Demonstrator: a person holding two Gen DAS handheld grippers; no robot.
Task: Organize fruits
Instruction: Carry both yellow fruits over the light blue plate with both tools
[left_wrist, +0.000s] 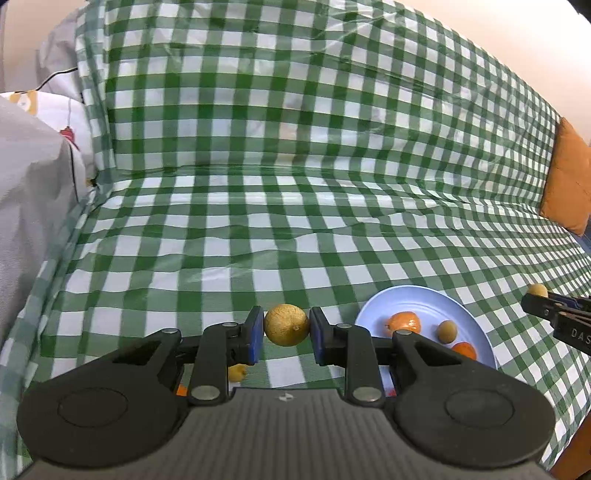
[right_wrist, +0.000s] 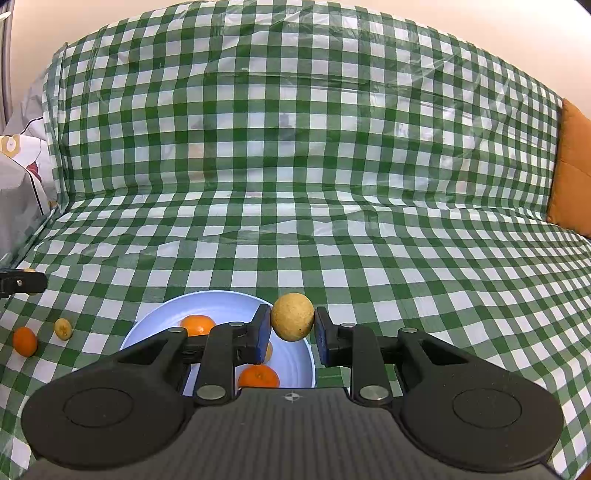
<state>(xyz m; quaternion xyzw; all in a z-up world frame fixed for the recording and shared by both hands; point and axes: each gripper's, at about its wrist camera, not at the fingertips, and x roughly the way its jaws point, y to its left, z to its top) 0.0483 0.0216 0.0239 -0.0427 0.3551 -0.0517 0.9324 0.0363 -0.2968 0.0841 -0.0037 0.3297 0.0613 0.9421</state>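
My left gripper (left_wrist: 286, 335) is shut on a yellow-brown round fruit (left_wrist: 286, 324), held above the checked cloth just left of the light blue plate (left_wrist: 424, 301). On the plate lie two oranges (left_wrist: 404, 322) and a small yellow-brown fruit (left_wrist: 447, 331). My right gripper (right_wrist: 293, 332) is shut on a similar yellow-brown fruit (right_wrist: 293, 316) over the plate's (right_wrist: 221, 302) right rim. Its fingers partly hide two oranges (right_wrist: 197, 324) in the plate. An orange (right_wrist: 24, 341) and a small yellow fruit (right_wrist: 63, 328) lie on the cloth left of the plate.
A green-and-white checked plastic cloth (left_wrist: 295, 229) covers the sofa seat and backrest. An orange cushion (left_wrist: 567, 177) stands at the right end, and grey and white bedding (left_wrist: 33, 184) is piled at the left. The seat's front edge is close below.
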